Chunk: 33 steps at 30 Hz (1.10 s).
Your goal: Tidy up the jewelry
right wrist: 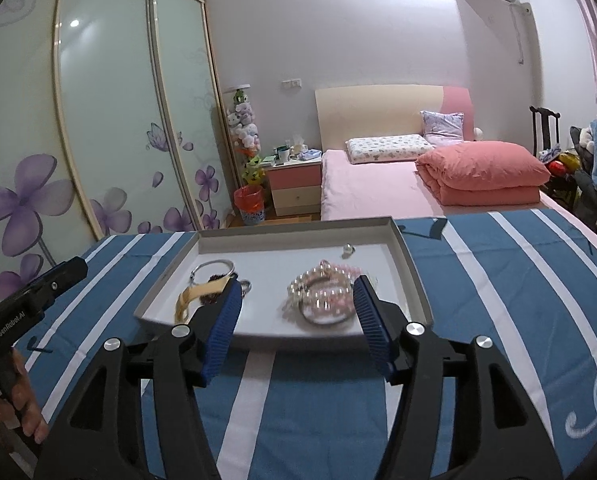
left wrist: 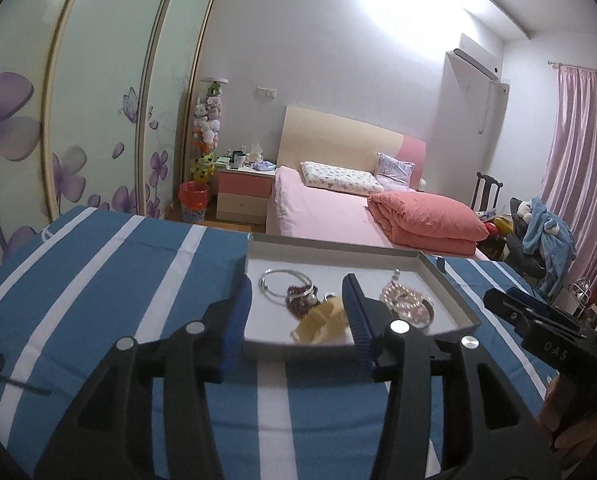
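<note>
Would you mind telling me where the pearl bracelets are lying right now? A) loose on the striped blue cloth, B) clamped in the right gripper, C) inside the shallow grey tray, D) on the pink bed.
C: the pearl bracelets rest on the floor of the shallow grey tray, while the right gripper stands open above the tray's near edge, holding nothing.

My two wrist cameras sit side by side, low and close over the striped cloth [left wrist: 98, 264], both facing the tray [right wrist: 412, 276] and bed [right wrist: 362, 188].
</note>
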Tool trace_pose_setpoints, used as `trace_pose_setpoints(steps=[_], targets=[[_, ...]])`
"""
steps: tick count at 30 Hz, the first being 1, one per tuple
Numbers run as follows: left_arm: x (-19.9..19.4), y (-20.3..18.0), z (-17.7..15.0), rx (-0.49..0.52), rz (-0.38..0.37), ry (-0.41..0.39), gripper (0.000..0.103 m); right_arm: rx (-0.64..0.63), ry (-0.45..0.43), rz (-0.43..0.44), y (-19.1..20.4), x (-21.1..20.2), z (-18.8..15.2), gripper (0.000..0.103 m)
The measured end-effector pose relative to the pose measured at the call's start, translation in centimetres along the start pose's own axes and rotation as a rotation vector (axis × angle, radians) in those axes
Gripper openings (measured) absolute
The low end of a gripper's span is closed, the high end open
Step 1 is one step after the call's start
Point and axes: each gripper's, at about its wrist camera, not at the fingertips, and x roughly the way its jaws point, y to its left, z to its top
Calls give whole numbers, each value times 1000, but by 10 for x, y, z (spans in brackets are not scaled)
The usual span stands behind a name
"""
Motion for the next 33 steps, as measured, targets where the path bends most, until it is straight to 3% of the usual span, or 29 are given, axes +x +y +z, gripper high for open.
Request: trace_pose_setpoints(steps=[18, 26, 33], targets=[[-55, -26, -42, 83, 42, -37, 84, -37, -47, -52, 10, -53, -42, 97], [-64, -30, -53, 91, 53, -47, 98, -26, -29, -52, 8, -59, -54, 101], [-65, -31, -56, 94, 59, -51, 99, -27, -36, -75, 7, -66, -61, 101]])
